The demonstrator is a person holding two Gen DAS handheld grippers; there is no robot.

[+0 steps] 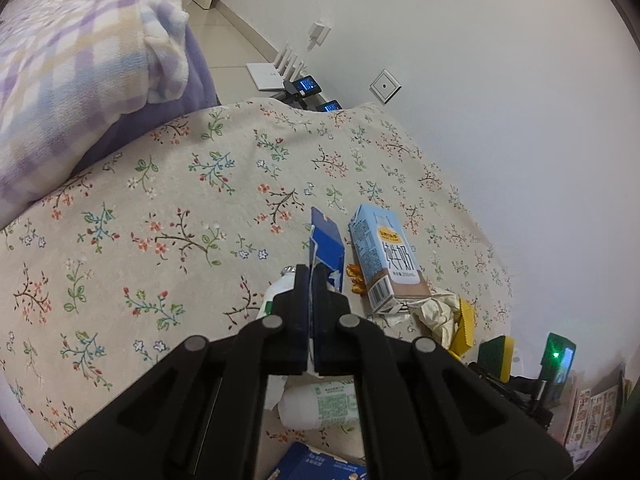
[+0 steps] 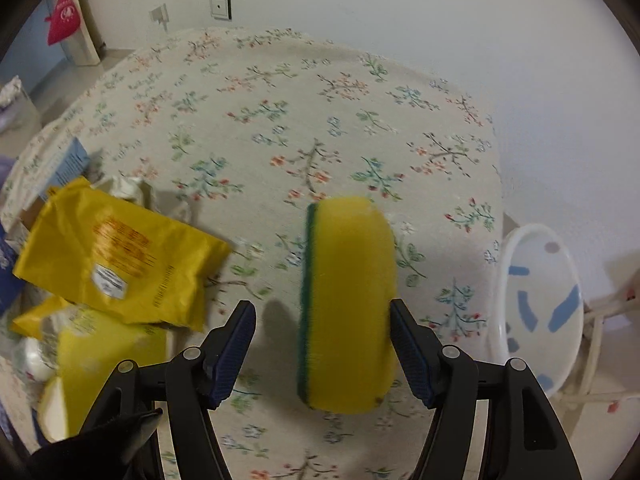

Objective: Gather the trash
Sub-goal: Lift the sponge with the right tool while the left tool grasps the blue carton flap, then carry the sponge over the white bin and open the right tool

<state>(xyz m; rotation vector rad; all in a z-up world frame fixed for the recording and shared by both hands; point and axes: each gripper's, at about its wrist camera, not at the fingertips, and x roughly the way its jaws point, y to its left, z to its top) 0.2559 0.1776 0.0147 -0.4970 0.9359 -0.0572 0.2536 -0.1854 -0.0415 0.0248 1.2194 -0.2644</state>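
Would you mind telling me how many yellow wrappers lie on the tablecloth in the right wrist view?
2: a large yellow wrapper at left, a smaller yellow wrapper tucked below it. More may be hidden.

A flowered cloth [image 1: 192, 200] covers the worktop out ahead of the tongs. Beyond it to the left lies a bed with a purple checked blanket [image 1: 72, 76]. Further ahead, on the floor by the wall, sits a white router [image 1: 272, 74], a wall socket [image 1: 385, 86] just right of it. Right of the tongs, off the worktop's edge, stands a white basin with blue marks [image 2: 540, 304].
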